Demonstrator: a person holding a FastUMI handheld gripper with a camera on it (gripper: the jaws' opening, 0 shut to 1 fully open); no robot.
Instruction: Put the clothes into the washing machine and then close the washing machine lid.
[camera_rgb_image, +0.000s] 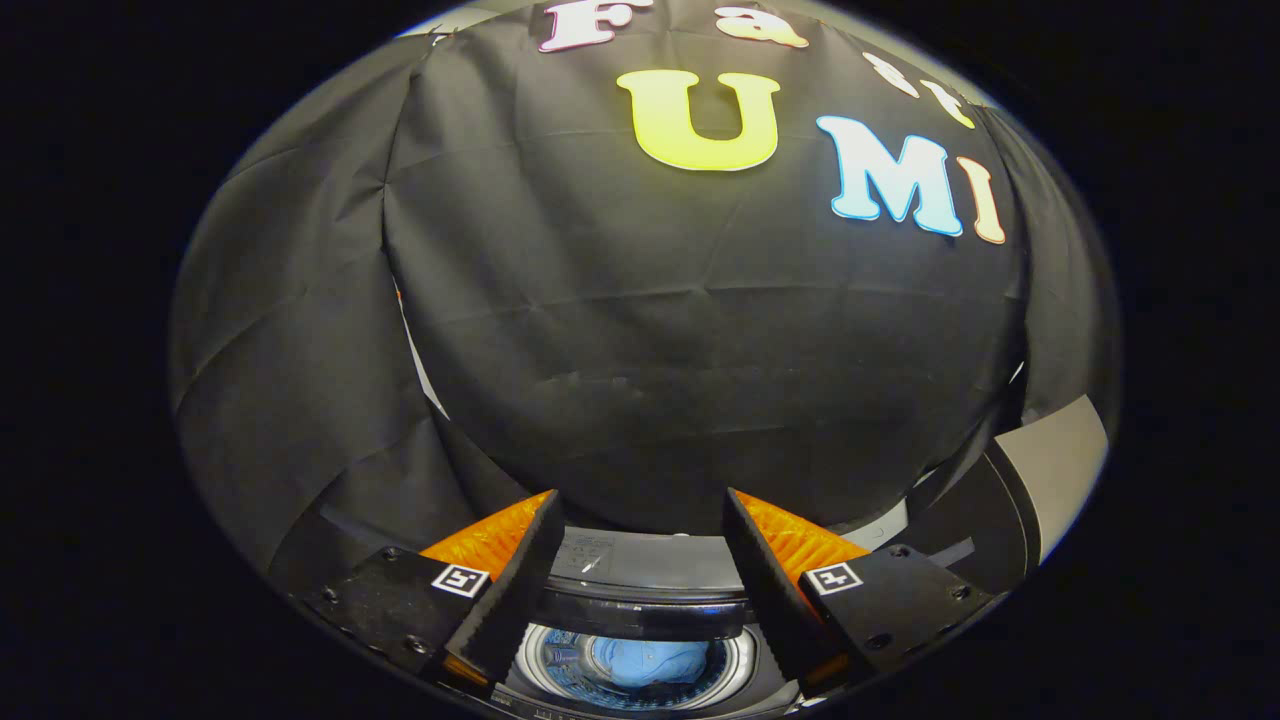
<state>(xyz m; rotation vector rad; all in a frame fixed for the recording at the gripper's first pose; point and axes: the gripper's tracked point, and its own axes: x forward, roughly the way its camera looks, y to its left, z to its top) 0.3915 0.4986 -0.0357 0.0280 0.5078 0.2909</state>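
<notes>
Hovering with fingers apart, the tool (640, 560) looks down on blue clothes (648, 660) inside the open washing machine (640, 580).

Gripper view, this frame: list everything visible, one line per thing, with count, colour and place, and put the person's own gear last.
washing machine: one, dark top panel, low between and beyond the fingers, drum opening uncovered.
drum: one, silvery ring, below the top panel between the fingers.
clothes: one bundle, light blue, lying inside the drum.
lid: apparently one, dark with a grey face, raised off to the right beyond the fingers.
booth wall: black cloth, behind everything.
gripper: one, fingers spread apart, holding nothing, above the drum opening.
</notes>
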